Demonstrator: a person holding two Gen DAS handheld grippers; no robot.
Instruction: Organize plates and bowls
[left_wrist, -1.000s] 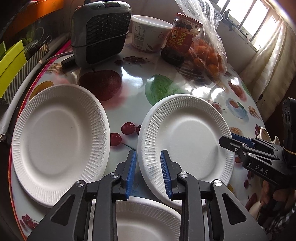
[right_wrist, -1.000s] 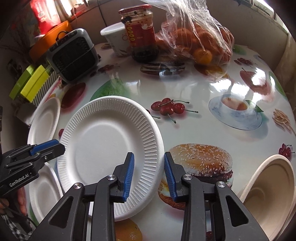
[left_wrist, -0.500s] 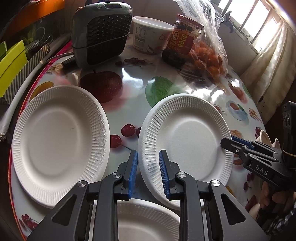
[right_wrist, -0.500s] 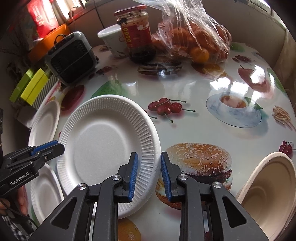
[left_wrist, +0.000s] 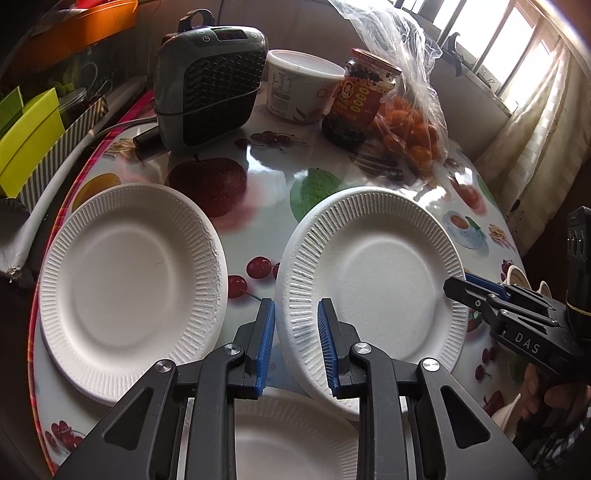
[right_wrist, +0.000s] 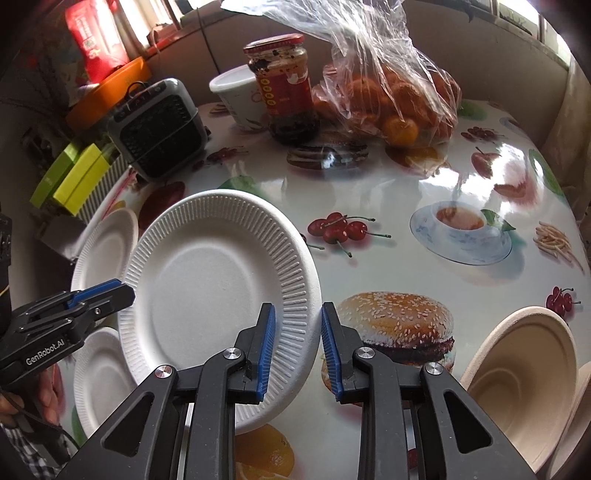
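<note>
A white paper plate (left_wrist: 373, 291) with a ribbed rim sits mid-table, held from both sides. My left gripper (left_wrist: 296, 347) is shut on its left rim, which fills the gap between the blue pads. My right gripper (right_wrist: 297, 347) is shut on the right rim of the same plate (right_wrist: 218, 295). Each gripper shows in the other's view: the right gripper (left_wrist: 456, 286) at the plate's right edge, the left gripper (right_wrist: 123, 293) at its left edge. A second plate (left_wrist: 125, 288) lies to the left and a third plate (left_wrist: 291, 439) under my left gripper. A beige bowl (right_wrist: 524, 373) rests at the right.
At the back of the fruit-print table (right_wrist: 388, 192) stand a grey heater (left_wrist: 210, 85), a white tub (left_wrist: 299, 88), a red-labelled jar (left_wrist: 358, 99) and a bag of oranges (left_wrist: 410, 122). Yellow-green boxes (left_wrist: 26, 136) lie past the left edge.
Both pairs of jaws have narrowed onto the middle plate's rim since a second ago. Neither hand has shifted noticeably and the plates lie where they were.
</note>
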